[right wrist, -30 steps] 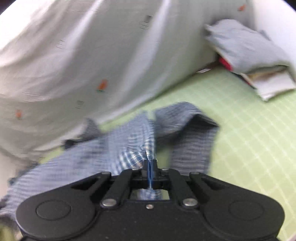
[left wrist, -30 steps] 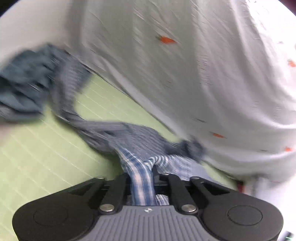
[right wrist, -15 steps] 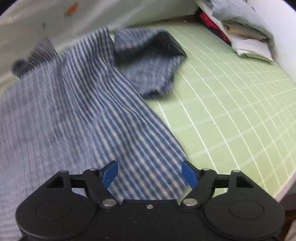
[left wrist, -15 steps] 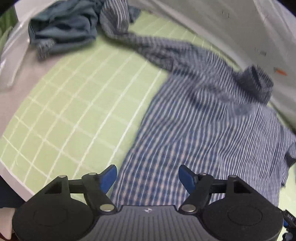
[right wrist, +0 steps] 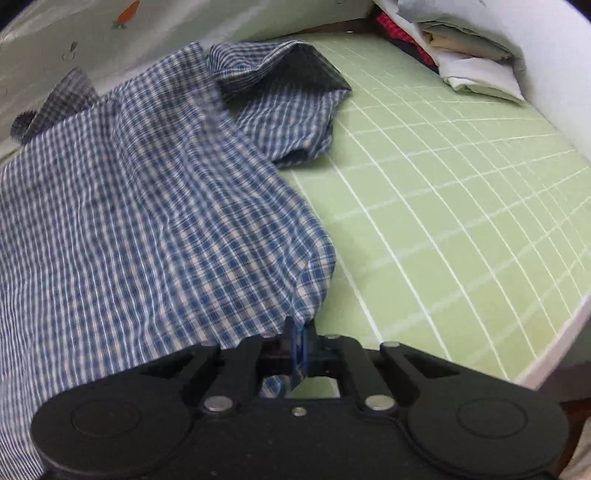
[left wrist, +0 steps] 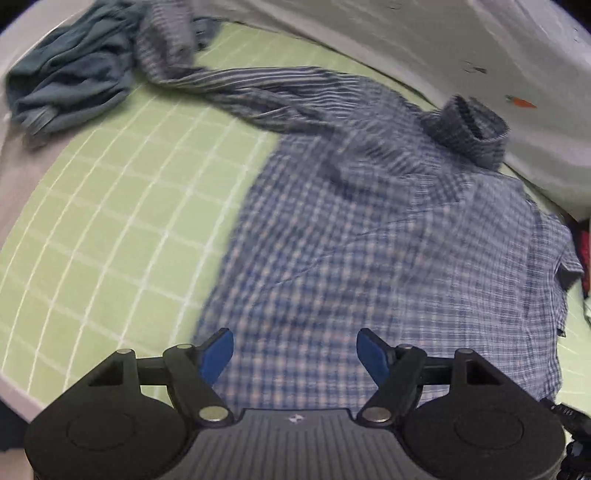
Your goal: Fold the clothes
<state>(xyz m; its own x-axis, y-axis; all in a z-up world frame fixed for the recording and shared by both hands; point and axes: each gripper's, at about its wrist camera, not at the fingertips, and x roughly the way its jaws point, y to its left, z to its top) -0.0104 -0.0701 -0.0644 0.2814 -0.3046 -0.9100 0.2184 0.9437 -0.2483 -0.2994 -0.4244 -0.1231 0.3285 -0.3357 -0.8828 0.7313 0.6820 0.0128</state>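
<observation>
Checked shirt (left wrist: 369, 236) lengthwise — collar far, left claw (left wrist: 295, 350) apart, right claw (right wrist: 299, 350) clamped on hem.

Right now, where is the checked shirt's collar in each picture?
Left wrist view: the collar stands upper right, against the white cloth.
Right wrist view: the collar is at the far left edge, upper part.
Shared landmark: the orange carrot print on the white cloth, near the collar in both.
</observation>
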